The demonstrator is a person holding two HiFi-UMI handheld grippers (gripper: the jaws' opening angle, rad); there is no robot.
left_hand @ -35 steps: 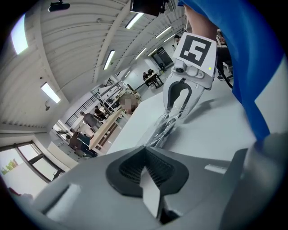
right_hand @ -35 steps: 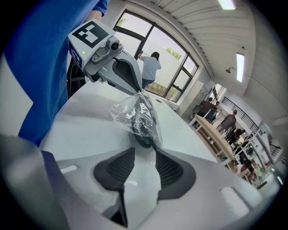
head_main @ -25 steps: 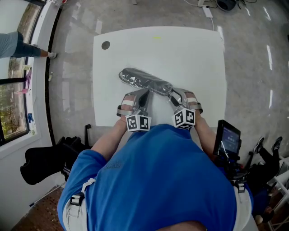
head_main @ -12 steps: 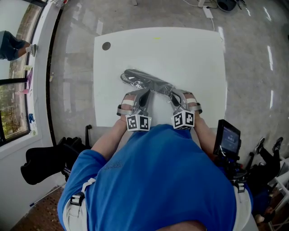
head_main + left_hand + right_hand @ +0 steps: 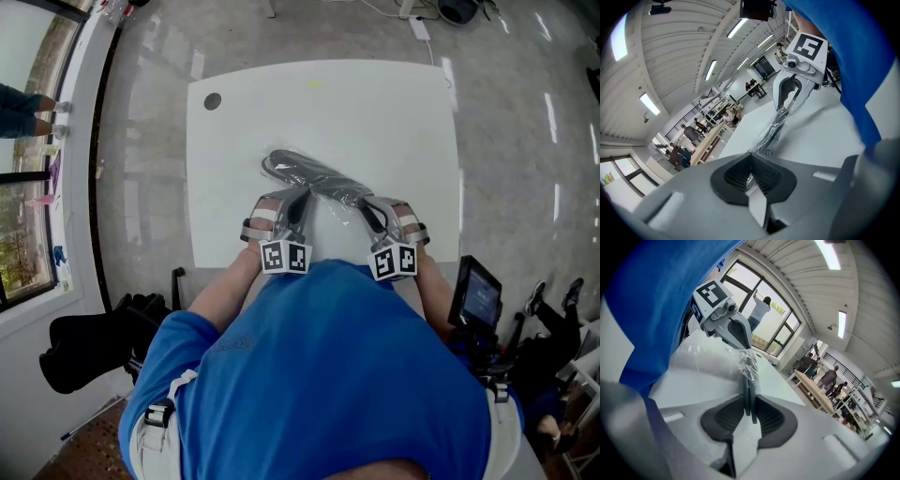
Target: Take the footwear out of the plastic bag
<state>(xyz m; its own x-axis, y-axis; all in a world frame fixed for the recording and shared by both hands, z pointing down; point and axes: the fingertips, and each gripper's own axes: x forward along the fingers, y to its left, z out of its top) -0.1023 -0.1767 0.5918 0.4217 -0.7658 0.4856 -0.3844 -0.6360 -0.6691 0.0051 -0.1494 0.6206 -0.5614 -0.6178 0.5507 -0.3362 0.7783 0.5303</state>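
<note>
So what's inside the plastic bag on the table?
Dark grey footwear shows through the clear plastic bag on the white table. Crinkled, glaring film covers its shape, so one piece or a pair cannot be told.

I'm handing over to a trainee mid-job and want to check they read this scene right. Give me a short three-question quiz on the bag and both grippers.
1. True or false: the clear plastic bag lies on the floor.
2. The left gripper's fingers hold: A) bag film; B) the table edge; C) nothing.
3. What dark thing stands between the right gripper's fingers?

Key:
1. False. It lies on the white square table.
2. A. The fingers are shut on the film.
3. The dark footwear, still bagged. Those fingers are closing on it.
</note>
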